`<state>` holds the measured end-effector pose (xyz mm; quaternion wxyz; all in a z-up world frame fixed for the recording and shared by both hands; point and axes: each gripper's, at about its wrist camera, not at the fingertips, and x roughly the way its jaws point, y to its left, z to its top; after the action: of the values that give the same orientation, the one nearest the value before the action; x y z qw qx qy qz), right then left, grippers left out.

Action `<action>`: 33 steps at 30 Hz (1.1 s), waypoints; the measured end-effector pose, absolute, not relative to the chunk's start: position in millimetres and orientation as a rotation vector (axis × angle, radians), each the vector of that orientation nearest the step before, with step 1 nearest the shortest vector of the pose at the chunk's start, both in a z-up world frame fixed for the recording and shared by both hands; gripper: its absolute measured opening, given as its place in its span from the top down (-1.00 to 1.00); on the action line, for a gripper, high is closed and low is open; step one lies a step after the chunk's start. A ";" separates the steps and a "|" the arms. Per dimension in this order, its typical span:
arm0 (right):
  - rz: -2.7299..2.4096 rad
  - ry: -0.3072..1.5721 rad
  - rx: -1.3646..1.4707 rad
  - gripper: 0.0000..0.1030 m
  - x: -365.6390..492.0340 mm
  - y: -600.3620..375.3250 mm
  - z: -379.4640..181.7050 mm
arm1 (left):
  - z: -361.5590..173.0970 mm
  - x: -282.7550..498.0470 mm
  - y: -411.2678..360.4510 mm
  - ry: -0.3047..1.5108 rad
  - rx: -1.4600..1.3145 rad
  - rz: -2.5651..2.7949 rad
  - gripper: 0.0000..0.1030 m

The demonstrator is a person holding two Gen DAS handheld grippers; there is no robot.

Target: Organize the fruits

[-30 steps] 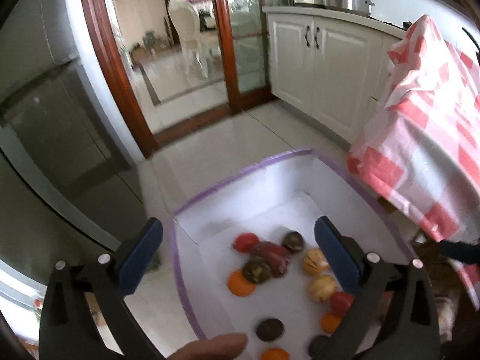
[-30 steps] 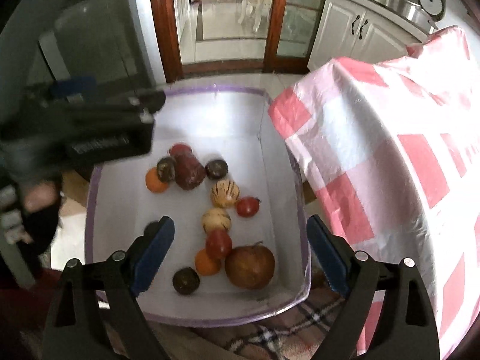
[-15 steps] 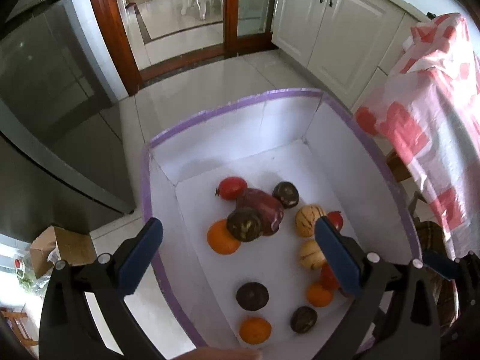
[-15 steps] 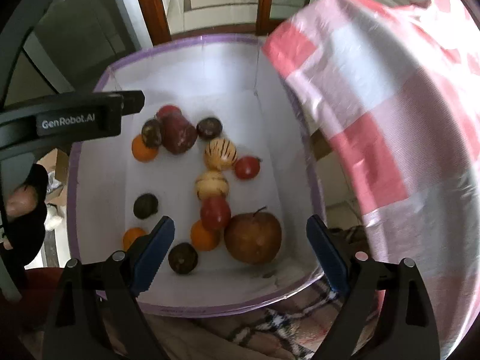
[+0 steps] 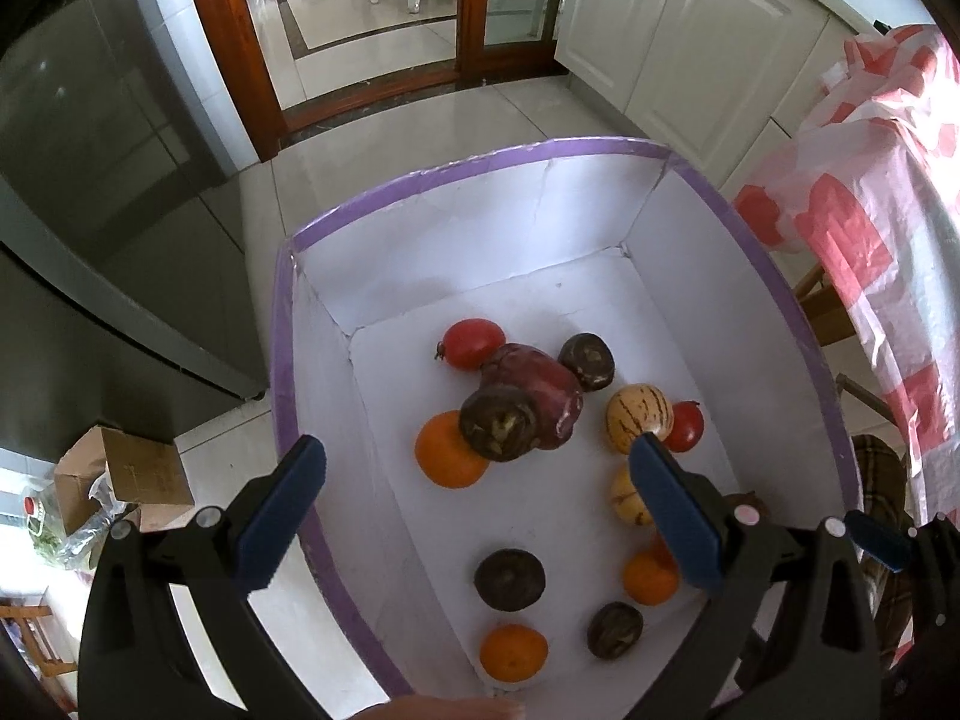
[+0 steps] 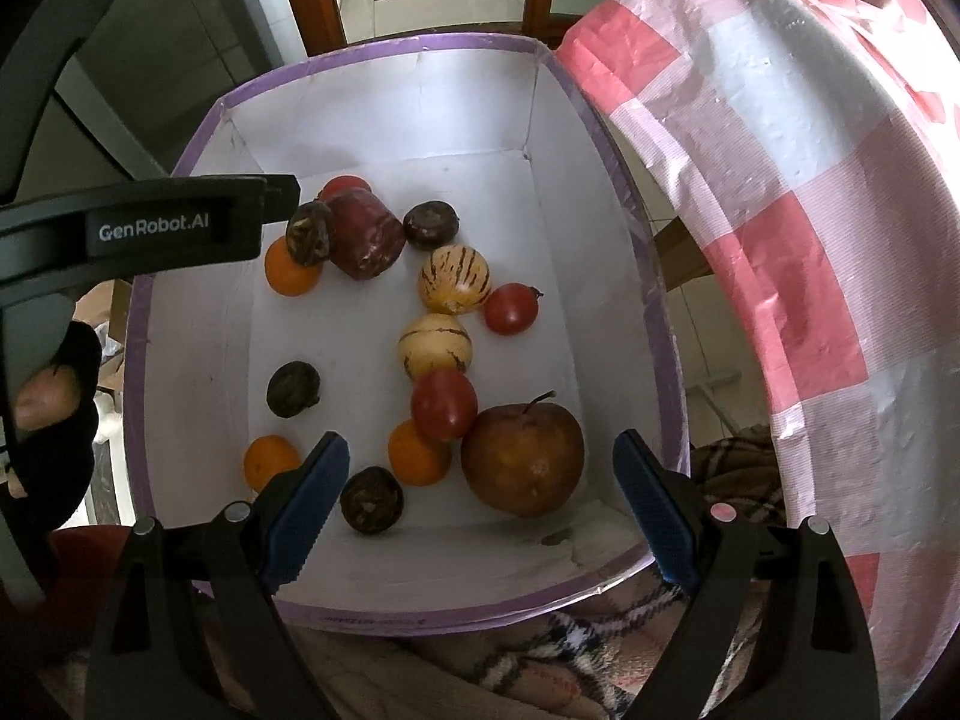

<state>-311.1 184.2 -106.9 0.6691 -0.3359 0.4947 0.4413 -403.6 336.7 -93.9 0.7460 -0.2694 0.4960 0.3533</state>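
While we hold both grippers above it, the white box with the purple rim (image 6: 654, 312) fills most of what we see, standing on the floor just beside a table draped in a red-and-white checked cloth (image 6: 798, 198). All the fruits lie loose on the box's white bottom. Largest among them is a brown apple (image 6: 522, 459) in the near right corner, touching a red tomato (image 6: 444, 405) that sits against an orange (image 6: 417, 456). Toward the far left, a dark red oblong fruit (image 5: 540, 396) lies in a cluster with a dark round fruit (image 5: 498, 423), a second orange (image 5: 447, 453) and another tomato (image 5: 471, 342). Two striped yellow melons (image 6: 453, 279) sit one behind the other near the middle, the farther one touching a small tomato (image 6: 510, 309). A dark fruit (image 6: 292, 389) lies apart on the left side. Our left gripper (image 5: 474, 507) hovers over the box's left wall with its jaws spread wide and nothing between them. Our right gripper (image 6: 480, 507) hangs over the near end, above the apple, its jaws likewise parted and empty. A small cardboard carton (image 5: 129, 474) sits on the tiles left of the box.
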 end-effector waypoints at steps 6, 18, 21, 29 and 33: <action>0.995 1.122 -0.756 -0.69 -311.1 184.1 -108.7 | -95.5 -402.8 337.2 1.089 -0.595 0.768 -0.97; 0.992 1.143 -0.754 -0.69 -312.3 182.6 -114.4 | -102.2 -401.2 335.8 1.098 -0.603 0.761 -0.97; 0.993 1.148 -0.753 -0.69 -312.6 182.3 -115.4 | -103.2 -400.8 335.3 1.101 -0.605 0.757 -0.97; 0.991 1.159 -0.753 -0.69 -312.8 182.0 -116.8 | -103.4 -400.8 334.5 1.098 -0.573 0.775 -0.97; 0.997 1.148 -0.752 -0.69 -314.2 182.7 -115.0 | -101.6 -398.3 334.4 1.112 -0.567 0.761 -0.97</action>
<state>-314.2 182.7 -115.0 0.6614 -0.3326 0.5077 0.4406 -398.3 334.4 -101.6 0.7444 -0.2589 0.5079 0.3476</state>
